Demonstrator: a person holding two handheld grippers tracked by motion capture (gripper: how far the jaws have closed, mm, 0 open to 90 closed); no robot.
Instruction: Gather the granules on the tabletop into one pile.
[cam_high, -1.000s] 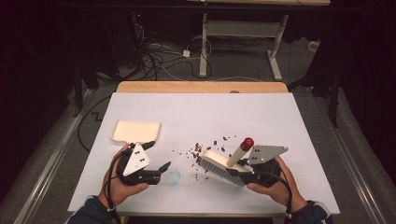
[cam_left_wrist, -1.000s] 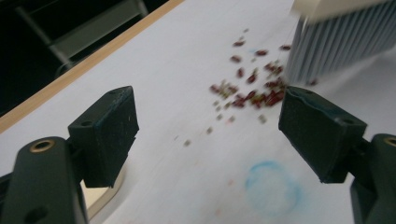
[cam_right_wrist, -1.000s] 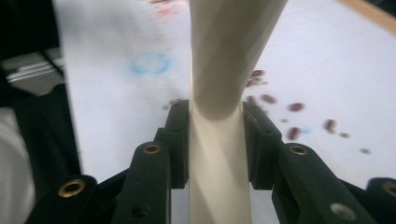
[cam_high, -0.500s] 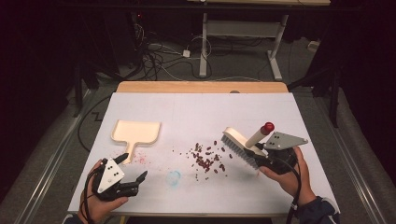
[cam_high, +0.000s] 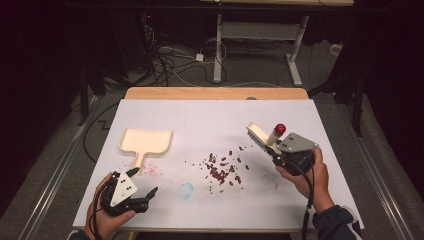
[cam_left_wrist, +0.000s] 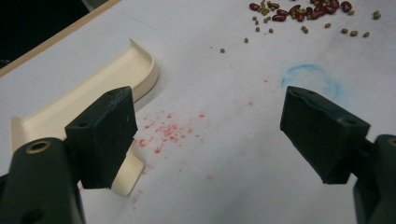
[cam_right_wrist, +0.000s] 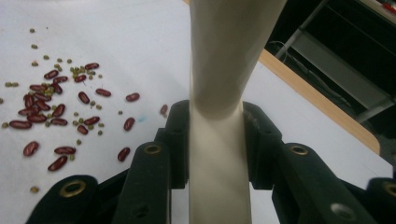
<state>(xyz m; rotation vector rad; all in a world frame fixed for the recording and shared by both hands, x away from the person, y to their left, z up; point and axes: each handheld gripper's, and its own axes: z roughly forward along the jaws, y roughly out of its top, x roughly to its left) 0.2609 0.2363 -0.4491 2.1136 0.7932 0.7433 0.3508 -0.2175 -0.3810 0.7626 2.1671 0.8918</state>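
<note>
Right gripper (cam_high: 278, 150) clamps the brush (cam_right_wrist: 219, 93), bristles cut off; left gripper (cam_left_wrist: 210, 130) fingers apart, hiding part of the dustpan (cam_left_wrist: 84, 100).

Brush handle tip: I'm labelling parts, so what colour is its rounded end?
Red, on the brush held by the right gripper; clearest in the high view.

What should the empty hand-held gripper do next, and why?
Probably close on the cream plastic dustpan's handle. The left hand-held gripper is open, with the handle beside one jaw; the right hand-held gripper already holds the cream brush near the scattered red beans.
</note>
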